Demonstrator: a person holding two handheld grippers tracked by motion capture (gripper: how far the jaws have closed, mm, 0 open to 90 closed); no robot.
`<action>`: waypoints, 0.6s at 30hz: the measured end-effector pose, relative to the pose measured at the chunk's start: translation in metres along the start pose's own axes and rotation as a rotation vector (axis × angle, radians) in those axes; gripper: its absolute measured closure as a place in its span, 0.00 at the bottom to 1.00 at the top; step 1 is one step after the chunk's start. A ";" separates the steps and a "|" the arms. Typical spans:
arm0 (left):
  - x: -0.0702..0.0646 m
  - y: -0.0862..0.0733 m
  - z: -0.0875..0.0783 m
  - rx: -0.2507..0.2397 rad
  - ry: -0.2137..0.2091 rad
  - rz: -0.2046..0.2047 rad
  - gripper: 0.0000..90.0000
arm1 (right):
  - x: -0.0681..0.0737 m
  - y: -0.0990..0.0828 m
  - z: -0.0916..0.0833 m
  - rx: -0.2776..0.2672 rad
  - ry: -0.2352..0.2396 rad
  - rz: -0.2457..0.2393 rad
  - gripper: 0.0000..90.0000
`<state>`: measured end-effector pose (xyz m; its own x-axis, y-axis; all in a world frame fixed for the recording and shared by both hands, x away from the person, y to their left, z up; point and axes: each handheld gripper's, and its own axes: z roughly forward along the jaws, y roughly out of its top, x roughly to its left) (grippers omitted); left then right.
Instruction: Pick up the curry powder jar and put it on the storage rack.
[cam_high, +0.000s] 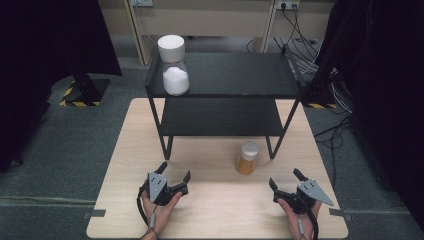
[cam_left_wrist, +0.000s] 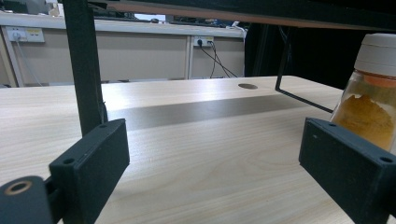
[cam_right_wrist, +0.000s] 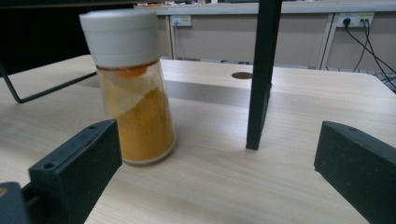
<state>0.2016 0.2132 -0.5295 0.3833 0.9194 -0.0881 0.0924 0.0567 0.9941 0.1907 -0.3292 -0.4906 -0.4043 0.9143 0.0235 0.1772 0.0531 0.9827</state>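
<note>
High view: two tools, two jars, one shelf rack, one desk. Left tool (cam_high: 175, 173) at lower left of frame, held in a hand (cam_high: 159, 207), jaws spread wide, nothing between them. Right tool (cam_high: 286, 179) at lower right, also in a hand (cam_high: 300, 221), jaws wide and empty. Each carries a grey three-cornered plate on top. Desk (cam_high: 125, 150) is pale wood grain, rectangular with rounded corners, set on grey carpet. Black two-tier metal rack (cam_high: 235, 75) sits across the upper half of the desk, thin legs, flat dark shelves. Clear jar with white contents (cam_high: 174, 65), broad white cap, stands on the top shelf at its left end, close to the front edge. Small orange spice jar (cam_high: 247, 157), white cap, stands on the desk at centre right, just in front of the rack near its right front leg. Bare desk between the tools and the rack; both tools near the bottom edge.

Left gripper view: two black blocky jaws at the lower corners, far apart. Rack leg (cam_left_wrist: 85, 65) upright at upper left. Spice jar (cam_left_wrist: 371, 107) at right edge, partly behind the right jaw, orange powder under clear wall. Smooth wood ahead, one round hole (cam_left_wrist: 247, 86) in the desk farther back.

Right gripper view: jaws wide at the lower corners. Spice jar (cam_right_wrist: 133, 88) upright at left of centre, cylindrical. Rack leg (cam_right_wrist: 261, 74) right of it, apart.
</note>
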 end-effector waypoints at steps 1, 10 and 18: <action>0.000 0.000 0.000 0.000 0.000 0.000 0.09 | 0.001 0.001 0.000 -0.006 0.006 -0.001 0.01; -0.001 0.000 0.000 0.001 0.001 0.003 0.09 | 0.011 0.003 0.011 -0.018 0.060 -0.013 0.01; 0.000 0.001 0.000 0.003 0.000 0.000 0.09 | 0.018 0.005 0.021 -0.010 0.093 -0.027 0.01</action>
<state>0.2019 0.2131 -0.5290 0.3829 0.9196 -0.0876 0.0952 0.0551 0.9939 0.2031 -0.3039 -0.4896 -0.4908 0.8712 0.0132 0.1565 0.0732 0.9850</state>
